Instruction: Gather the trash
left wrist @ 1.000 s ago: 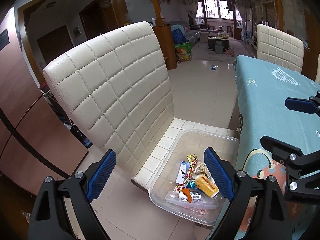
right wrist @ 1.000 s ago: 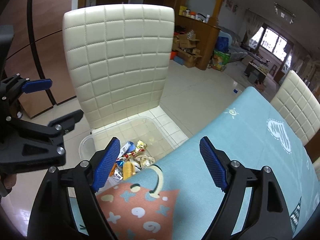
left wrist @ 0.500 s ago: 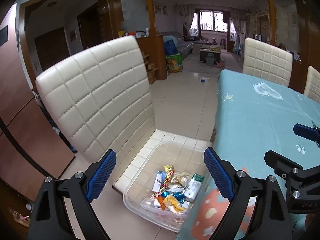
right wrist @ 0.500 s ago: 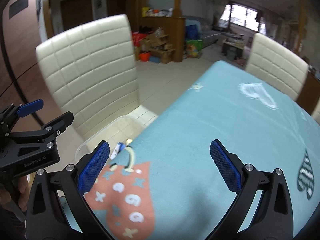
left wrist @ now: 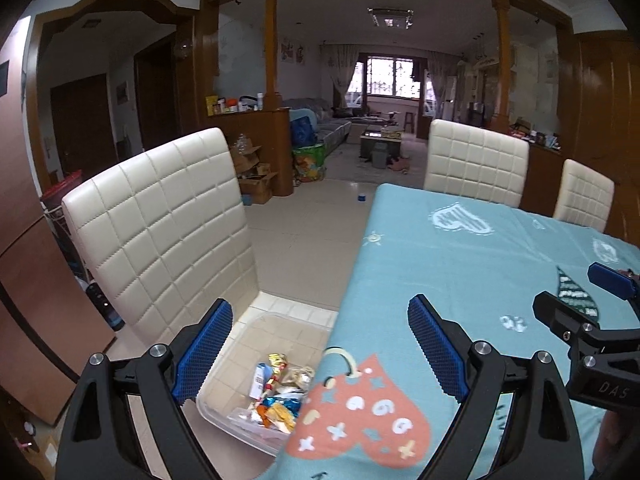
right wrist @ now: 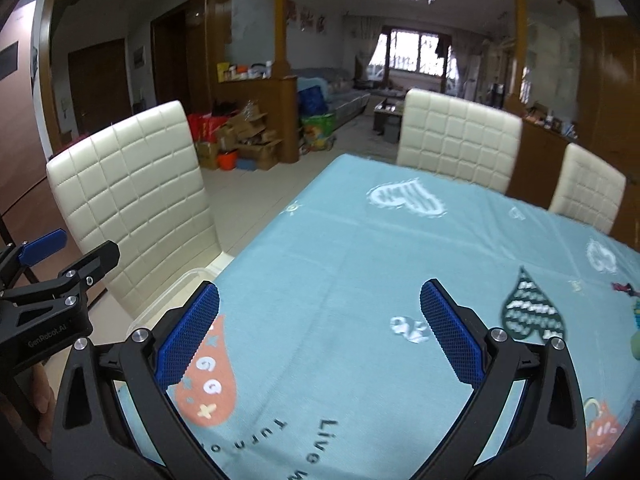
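Worktop [left wrist: 472,264] under a light-blue cloth printed with hearts and small motifs, filling the right half of the left wrist view and most of the right wrist view. Beyond it, pale tiled floor [left wrist: 312,216] running to a living room with a window at 12 o'clock.

Cream quilted chair [left wrist: 168,232] stands just beside the worktop's left edge, at 9–10 o'clock; two more cream chairs [left wrist: 476,168] at the far end, 1–2 o'clock. Cardboard boxes [right wrist: 248,140] piled against a wooden partition behind the near chair.

Clear plastic bin [left wrist: 240,412] sits on the near chair's seat, at 7 o'clock, partly hidden by the worktop's edge. Inside: mixed wrappers [left wrist: 276,396], foil and paper.

Left claw [left wrist: 320,354] spread wide, holding nothing, straddling bin and cloth edge. Right claw [right wrist: 320,336] likewise spread wide and holding nothing, over the cloth.
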`<state>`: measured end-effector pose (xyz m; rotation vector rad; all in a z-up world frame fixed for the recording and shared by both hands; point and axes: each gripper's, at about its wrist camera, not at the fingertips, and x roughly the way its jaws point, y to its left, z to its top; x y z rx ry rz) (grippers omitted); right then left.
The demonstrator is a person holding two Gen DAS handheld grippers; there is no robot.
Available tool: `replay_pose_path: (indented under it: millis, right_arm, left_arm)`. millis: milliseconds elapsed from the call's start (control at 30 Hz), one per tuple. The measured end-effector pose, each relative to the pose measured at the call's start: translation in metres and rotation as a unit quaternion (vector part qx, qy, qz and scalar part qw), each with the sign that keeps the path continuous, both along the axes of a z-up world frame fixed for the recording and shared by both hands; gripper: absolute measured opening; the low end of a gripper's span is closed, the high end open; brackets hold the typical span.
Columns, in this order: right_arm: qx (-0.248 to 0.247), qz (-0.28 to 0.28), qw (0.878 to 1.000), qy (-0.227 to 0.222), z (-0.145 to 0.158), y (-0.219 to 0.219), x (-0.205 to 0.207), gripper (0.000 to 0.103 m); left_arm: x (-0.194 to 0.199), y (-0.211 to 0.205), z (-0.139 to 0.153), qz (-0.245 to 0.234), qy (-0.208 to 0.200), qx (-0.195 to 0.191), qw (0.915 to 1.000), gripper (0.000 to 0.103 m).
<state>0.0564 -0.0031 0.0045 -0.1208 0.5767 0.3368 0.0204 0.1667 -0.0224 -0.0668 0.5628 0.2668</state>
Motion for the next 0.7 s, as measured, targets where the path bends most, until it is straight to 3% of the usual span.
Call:
replay_pose_path:
  millis: [333,700]
  right_arm:
    - [0.014,-0.03,0.997,-0.064,0.033,-0.034,-0.038,0.099]
    - [0.018,-0.04,0.998,-0.053,0.025,-0.045,-0.037,0.099]
  left_arm:
    - [-0.028,-0.029,0.03,-0.024,-0.061,0.019,0.9977,0.087]
    - [-0.029,-0.043,0.032,-0.042,-0.074,0.035,0.9958,0.087]
